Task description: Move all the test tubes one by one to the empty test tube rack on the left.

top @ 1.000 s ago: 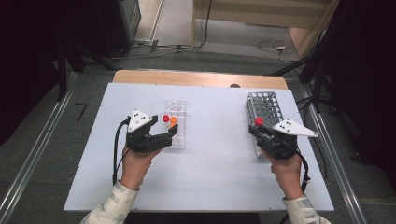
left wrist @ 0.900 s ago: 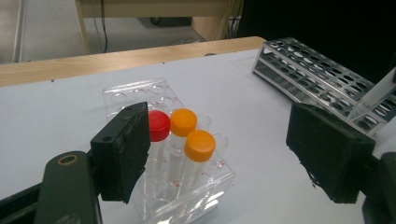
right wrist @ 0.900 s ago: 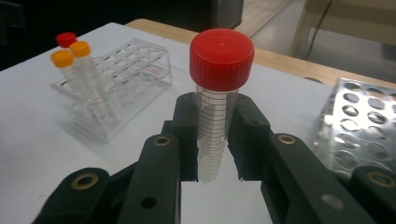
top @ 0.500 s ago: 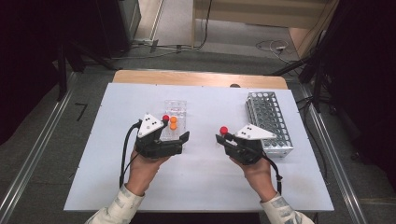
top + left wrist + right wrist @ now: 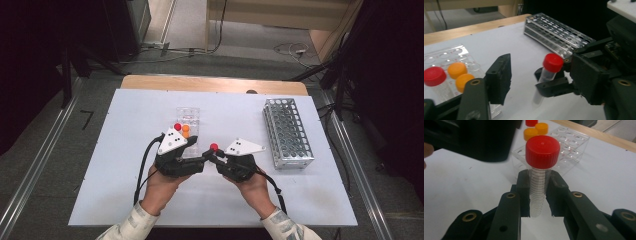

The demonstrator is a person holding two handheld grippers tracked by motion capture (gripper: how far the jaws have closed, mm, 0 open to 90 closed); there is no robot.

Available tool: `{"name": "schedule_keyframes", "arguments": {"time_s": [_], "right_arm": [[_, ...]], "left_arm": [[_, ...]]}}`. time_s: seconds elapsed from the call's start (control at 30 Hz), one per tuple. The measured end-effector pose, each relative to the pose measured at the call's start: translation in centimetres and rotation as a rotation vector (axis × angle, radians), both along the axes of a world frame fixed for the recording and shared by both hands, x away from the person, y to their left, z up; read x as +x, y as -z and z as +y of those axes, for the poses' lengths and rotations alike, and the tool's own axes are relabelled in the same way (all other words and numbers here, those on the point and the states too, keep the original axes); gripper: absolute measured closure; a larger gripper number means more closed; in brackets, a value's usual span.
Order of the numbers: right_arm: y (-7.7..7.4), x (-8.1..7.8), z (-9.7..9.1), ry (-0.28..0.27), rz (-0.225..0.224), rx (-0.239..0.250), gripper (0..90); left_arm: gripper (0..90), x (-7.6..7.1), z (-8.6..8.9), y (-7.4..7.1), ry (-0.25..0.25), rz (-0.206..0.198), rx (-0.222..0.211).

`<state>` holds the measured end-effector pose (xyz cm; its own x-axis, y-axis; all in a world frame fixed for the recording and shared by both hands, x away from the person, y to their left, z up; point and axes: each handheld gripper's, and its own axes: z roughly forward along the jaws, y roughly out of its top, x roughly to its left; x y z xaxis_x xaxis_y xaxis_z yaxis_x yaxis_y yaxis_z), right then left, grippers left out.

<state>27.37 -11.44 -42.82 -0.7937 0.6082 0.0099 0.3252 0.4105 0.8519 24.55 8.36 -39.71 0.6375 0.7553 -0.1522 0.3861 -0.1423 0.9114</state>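
Near the middle of the tabletop (image 5: 125, 200), an upright red-capped tube (image 5: 539, 182) is clamped by the right gripper (image 5: 214, 156), while the left gripper (image 5: 202, 161), its jaws just closing yet apart, is held just beside it with nothing gripped.

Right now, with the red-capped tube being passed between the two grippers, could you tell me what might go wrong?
1. The right gripper pinches the red-capped tube low on its body; a sideways knock from the left gripper, whose jaws have just been closing and are not yet on the tube, could tilt it or make it slip.
2. The clear rack with two orange-capped tubes and another red-capped one stands close behind the left gripper, so a careless swing might bump it.
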Motion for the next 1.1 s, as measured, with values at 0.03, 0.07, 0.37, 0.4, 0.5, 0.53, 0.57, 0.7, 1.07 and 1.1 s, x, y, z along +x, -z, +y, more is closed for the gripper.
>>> {"name": "schedule_keyframes", "arguments": {"time_s": [0.03, 0.07, 0.37, 0.4, 0.5, 0.53, 0.57, 0.7, 1.07, 1.1], "right_arm": [[0.0, -0.1, 0.3, -0.005, -0.002, -0.001, 71.3], [0.1, -0.2, 0.5, -0.012, 0.0, -0.005, 71.3], [-0.1, -0.5, 1.2, -0.035, 0.003, 0.002, 71.2], [-0.1, -0.5, 1.2, -0.037, 0.003, 0.002, 71.1], [-0.1, -0.6, 1.1, -0.054, 0.015, 0.01, 60.9], [-0.2, -0.6, 1.1, -0.058, 0.021, 0.009, 55.1], [-0.2, -0.6, 1.0, -0.064, 0.024, 0.008, 50.6], [-0.1, -0.5, 0.1, -0.049, 0.037, 0.011, 40.2], [0.1, -0.2, -4.8, 0.042, 0.051, 0.017, 37.2], [0.1, -0.2, -5.4, 0.056, 0.053, 0.018, 37.2]], "left_arm": [[43.1, 0.0, -0.1, 0.1, 0.011, 0.002, 0.002], [46.1, 0.0, -0.2, 0.1, 0.017, 0.0, 0.006], [69.2, 0.0, -0.2, 0.4, 0.023, -0.004, 0.036], [69.6, 0.0, -0.2, 0.4, 0.025, -0.003, 0.035], [70.3, 0.0, 0.1, 0.3, 0.025, 0.002, 0.026], [70.3, 0.0, 0.2, 0.2, 0.023, 0.001, 0.022], [70.3, 0.0, 0.4, 0.1, 0.02, 0.0, 0.022], [70.3, 0.0, 1.2, -0.3, 0.001, 0.0, 0.014], [70.3, 0.0, 4.8, -2.8, -0.1, -0.043, -0.018], [70.3, 0.0, 5.1, -3.1, -0.111, -0.047, -0.024]]}}
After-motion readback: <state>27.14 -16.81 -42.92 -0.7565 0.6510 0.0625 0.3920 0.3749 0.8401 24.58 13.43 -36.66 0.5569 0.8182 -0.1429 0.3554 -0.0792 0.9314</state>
